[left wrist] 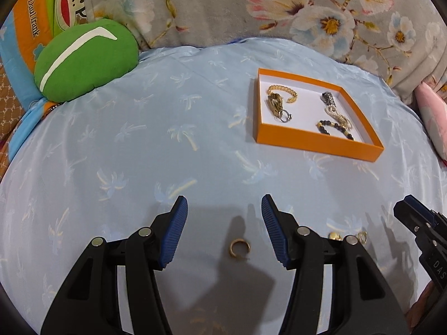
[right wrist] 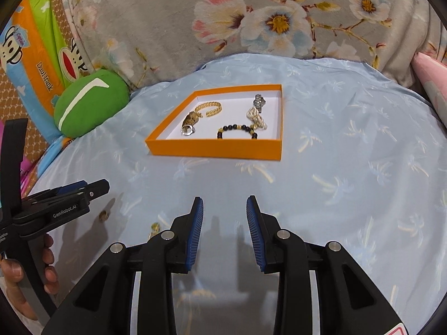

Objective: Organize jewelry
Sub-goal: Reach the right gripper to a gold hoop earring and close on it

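Note:
An orange tray [left wrist: 315, 141] [right wrist: 215, 149] with a white floor sits on the light blue palm-print sheet. It holds a gold chain bracelet [left wrist: 282, 90] [right wrist: 211, 108], a black bead bracelet [left wrist: 333, 128] [right wrist: 237, 129], a pearl piece and a dark watch. My left gripper [left wrist: 224, 210] is open, and a gold ring [left wrist: 239, 247] [right wrist: 104, 215] lies on the sheet between its fingers. Two small gold pieces [left wrist: 335, 236] [right wrist: 155, 226] lie right of it. My right gripper [right wrist: 225, 209] is open and empty, above bare sheet in front of the tray.
A green round cushion [left wrist: 83, 61] [right wrist: 89, 102] lies at the far left of the sheet. A floral grey blanket [left wrist: 251, 8] runs along the back. A pink pillow [left wrist: 433, 117] sits at the right edge. The right gripper shows in the left wrist view [left wrist: 419, 220].

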`<state>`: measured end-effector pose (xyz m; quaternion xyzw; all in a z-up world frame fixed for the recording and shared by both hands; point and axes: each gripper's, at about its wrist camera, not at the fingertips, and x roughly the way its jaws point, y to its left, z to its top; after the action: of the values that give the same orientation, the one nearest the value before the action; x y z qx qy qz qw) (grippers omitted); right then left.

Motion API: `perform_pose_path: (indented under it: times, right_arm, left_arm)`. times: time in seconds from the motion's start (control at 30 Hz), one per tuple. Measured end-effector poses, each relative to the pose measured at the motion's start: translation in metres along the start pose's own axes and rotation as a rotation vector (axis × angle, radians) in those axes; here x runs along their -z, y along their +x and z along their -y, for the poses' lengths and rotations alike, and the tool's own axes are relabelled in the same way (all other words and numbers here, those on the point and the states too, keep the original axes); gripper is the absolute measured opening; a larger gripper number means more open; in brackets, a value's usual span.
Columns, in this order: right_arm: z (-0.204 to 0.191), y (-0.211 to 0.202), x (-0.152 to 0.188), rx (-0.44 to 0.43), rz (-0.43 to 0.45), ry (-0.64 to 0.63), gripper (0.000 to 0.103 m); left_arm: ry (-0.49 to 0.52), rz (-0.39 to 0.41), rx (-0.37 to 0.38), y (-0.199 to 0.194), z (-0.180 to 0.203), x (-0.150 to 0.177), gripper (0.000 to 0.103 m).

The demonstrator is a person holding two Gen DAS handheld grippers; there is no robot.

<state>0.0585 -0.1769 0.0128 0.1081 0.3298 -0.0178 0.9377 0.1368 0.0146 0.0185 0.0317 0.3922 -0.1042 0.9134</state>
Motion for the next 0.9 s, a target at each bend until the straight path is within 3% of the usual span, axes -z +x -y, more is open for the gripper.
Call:
perform_pose_path:
  times: [0.43,0.9]
  right_arm:
    - [-0.004,-0.014,0.022,-0.022,-0.029,0.061,0.038]
    - [-0.041,-0.002,0.032,-0.074,-0.120,-0.016,0.038]
  left_arm:
    - [-0.018,-0.027,0.019,-0.013,-0.010,0.032,0.053]
    - [-0.054,-0.036,0.032,-0.026,-0.037,0.050,0.055]
